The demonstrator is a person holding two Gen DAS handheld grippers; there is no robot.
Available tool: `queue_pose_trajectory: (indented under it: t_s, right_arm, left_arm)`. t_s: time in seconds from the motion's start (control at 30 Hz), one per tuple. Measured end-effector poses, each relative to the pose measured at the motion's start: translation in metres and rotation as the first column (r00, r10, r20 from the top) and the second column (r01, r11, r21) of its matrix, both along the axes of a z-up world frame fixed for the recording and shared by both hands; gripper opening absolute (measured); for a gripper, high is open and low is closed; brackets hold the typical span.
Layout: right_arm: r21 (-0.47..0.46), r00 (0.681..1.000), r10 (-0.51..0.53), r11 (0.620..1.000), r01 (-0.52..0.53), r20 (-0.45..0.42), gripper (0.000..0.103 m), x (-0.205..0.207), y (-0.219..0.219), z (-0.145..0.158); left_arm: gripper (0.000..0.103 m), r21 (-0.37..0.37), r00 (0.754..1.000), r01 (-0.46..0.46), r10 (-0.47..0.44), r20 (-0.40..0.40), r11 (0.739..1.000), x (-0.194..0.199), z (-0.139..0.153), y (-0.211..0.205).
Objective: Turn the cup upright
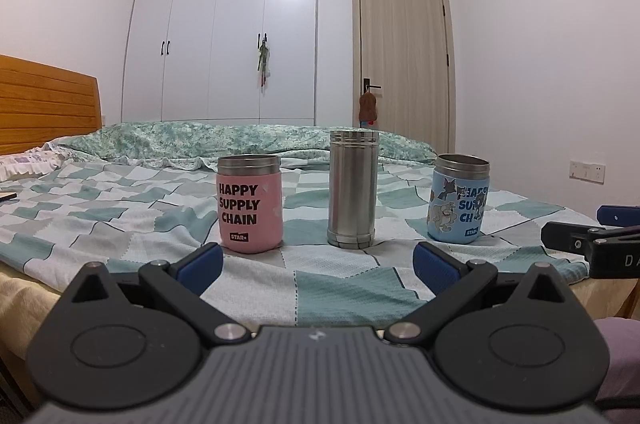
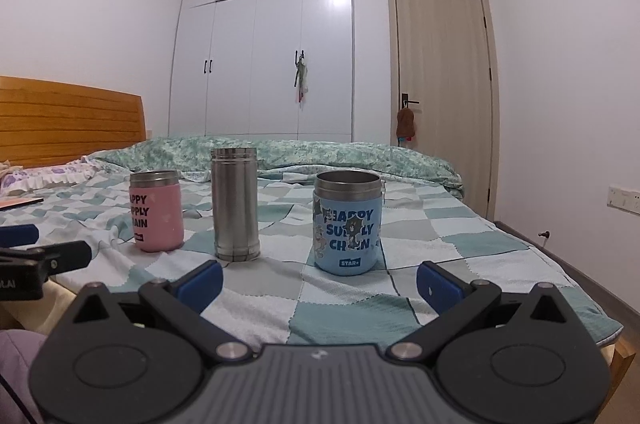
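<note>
1. The bed (image 1: 344,276) filled the room's near half, spread with a checked teal, grey and white sheet; a rumpled floral quilt (image 1: 224,138) lay along its far side, and a wooden headboard (image 1: 44,104) stood at the left.
2. A white wardrobe (image 1: 224,24) covered the far wall, with a pale wooden door (image 1: 404,56) to its right.
3. Three cups stood on the bed in a row, well apart from one another, none lying on its side.
4. The steel cup (image 1: 352,188), tallest and plain, stood in the middle. Whether its top end was open could not be told from this low angle.
5. The pink cup (image 1: 250,204), lettered "HAPPY SUPPLY CHAIN", stood left of it, steel mouth upward.
6. The blue cup (image 2: 347,222), with cartoon print, stood on the right, its open rim facing up.
7. The left hand-held gripper (image 1: 318,262) hovered low over the bed's near edge, fingers spread wide, nothing between them. It sat short of the cups, roughly facing the gap between pink and steel.
8. The right hand-held gripper (image 2: 319,280) was likewise spread wide and empty, just short of the blue cup, which stood roughly in line with its gap.
9. Each gripper's blue-padded finger showed at the edge of the other's view.
</note>
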State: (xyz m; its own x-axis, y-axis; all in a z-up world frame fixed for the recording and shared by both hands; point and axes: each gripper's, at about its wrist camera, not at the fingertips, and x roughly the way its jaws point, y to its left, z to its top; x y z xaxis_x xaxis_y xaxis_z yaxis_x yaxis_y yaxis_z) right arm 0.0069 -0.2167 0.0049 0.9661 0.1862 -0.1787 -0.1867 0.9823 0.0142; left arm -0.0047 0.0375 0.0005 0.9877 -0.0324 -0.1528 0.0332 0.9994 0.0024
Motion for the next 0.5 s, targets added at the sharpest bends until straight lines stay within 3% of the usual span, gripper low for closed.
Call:
queue_pose_trajectory:
  t_s: [0.5]
  right_arm:
    - [-0.003,1.000,0.000,1.000,0.000,0.001,0.103,0.0001,-0.0001,-0.0004]
  left_arm:
    - [0.103,0.001,1.000,0.007,-0.007,0.010,1.000,-0.0020,-0.0014,-0.0012]
